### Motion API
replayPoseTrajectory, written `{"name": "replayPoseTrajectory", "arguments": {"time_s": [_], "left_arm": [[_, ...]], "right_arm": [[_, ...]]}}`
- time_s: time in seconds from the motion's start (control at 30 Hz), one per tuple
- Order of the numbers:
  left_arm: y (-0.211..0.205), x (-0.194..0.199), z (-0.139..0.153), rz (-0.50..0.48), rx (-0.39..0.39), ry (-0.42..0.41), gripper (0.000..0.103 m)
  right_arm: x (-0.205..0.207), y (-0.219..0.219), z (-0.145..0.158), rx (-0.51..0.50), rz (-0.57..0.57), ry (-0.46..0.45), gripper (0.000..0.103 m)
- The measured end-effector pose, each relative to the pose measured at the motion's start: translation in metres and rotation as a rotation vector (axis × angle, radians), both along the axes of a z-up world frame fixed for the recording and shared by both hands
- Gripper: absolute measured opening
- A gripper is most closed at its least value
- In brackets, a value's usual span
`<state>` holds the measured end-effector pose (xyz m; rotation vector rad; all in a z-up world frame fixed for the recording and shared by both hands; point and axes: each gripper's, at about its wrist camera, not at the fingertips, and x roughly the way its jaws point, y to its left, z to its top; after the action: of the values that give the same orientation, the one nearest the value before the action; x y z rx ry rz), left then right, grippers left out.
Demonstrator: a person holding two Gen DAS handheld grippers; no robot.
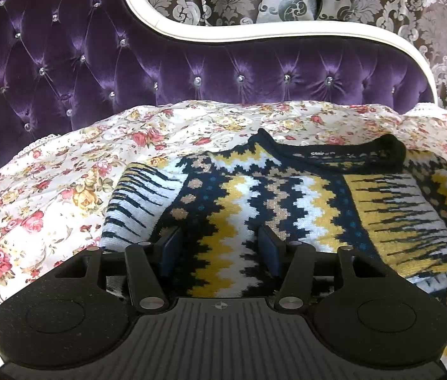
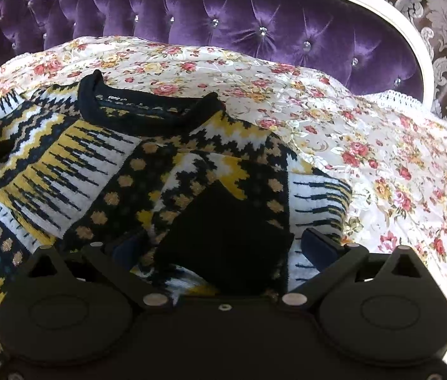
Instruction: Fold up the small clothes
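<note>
While the left tongs (image 1: 220, 247) stand spread above the knitwear, their dark rubbery pads (image 1: 171, 247) sit apart with nothing pinched between them, only zigzag bands of wool showing in the gap. The right tongs (image 2: 223, 247) are spread too, wider, and a bunched fold with a plain black cuff (image 2: 223, 240) rises between the matte black fingers (image 2: 321, 243); whether the pads actually press on it I cannot tell.

Both sets hang over one small sweater (image 1: 255, 196), a chunky knit in navy, mustard yellow, white and tan (with a faint glittery thread in the tan rows). Its pattern runs in stepped zigzags, dotted diamonds and long comb-like stripes on the sleeves. A ribbed black neckband (image 2: 147, 110) curves open at the far end, a small label inside. One sleeve (image 1: 406, 218) is folded across the chest.

It lies rumpled on a bed, on a glossy quilted bedspread (image 1: 49, 196) printed with pink and yellow roses and edged in white lace. Beyond rises a tufted purple velvet headboard (image 1: 96, 63), studded with crystal buttons inside a curved cream frame, before damask curtains (image 1: 413, 15).
</note>
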<state>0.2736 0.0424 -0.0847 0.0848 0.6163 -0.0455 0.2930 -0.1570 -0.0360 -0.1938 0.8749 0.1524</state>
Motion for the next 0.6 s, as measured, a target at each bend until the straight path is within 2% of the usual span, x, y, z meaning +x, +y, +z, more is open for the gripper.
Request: {"name": "replayPoseTrajectory", "arguments": {"time_s": [0.07, 0.13, 0.2, 0.3, 0.37, 0.4, 0.43, 0.47, 0.5, 0.6], "left_arm": [[0.000, 0.000, 0.000, 0.000, 0.002, -0.001, 0.052], [0.000, 0.000, 0.000, 0.000, 0.005, -0.002, 0.052], [0.000, 0.000, 0.000, -0.001, 0.008, -0.003, 0.052], [-0.001, 0.000, 0.000, -0.001, 0.007, -0.003, 0.052], [-0.001, 0.000, 0.000, 0.000, 0.007, -0.003, 0.052], [-0.001, 0.000, 0.000, 0.000, 0.007, -0.003, 0.052], [-0.001, 0.000, 0.000, 0.000, 0.007, -0.003, 0.052], [-0.001, 0.000, 0.000, 0.000, 0.008, -0.004, 0.052], [-0.001, 0.000, 0.000, 0.000, 0.007, -0.004, 0.052], [-0.001, 0.000, 0.000, -0.002, 0.005, -0.005, 0.052]], "right_arm": [[0.001, 0.002, 0.000, -0.004, -0.006, 0.005, 0.102], [0.005, -0.003, 0.000, 0.049, -0.069, 0.059, 0.102], [0.013, -0.017, -0.003, 0.175, -0.165, 0.153, 0.103], [0.017, -0.038, 0.002, 0.300, -0.180, 0.165, 0.103], [0.017, -0.064, 0.006, 0.476, -0.241, 0.162, 0.101], [0.017, -0.077, 0.008, 0.562, -0.264, 0.157, 0.094], [0.016, -0.090, 0.008, 0.644, -0.288, 0.154, 0.082], [0.015, -0.103, 0.007, 0.721, -0.313, 0.153, 0.077], [0.014, -0.113, 0.005, 0.771, -0.334, 0.153, 0.068], [0.012, -0.125, 0.001, 0.822, -0.349, 0.155, 0.061]]}}
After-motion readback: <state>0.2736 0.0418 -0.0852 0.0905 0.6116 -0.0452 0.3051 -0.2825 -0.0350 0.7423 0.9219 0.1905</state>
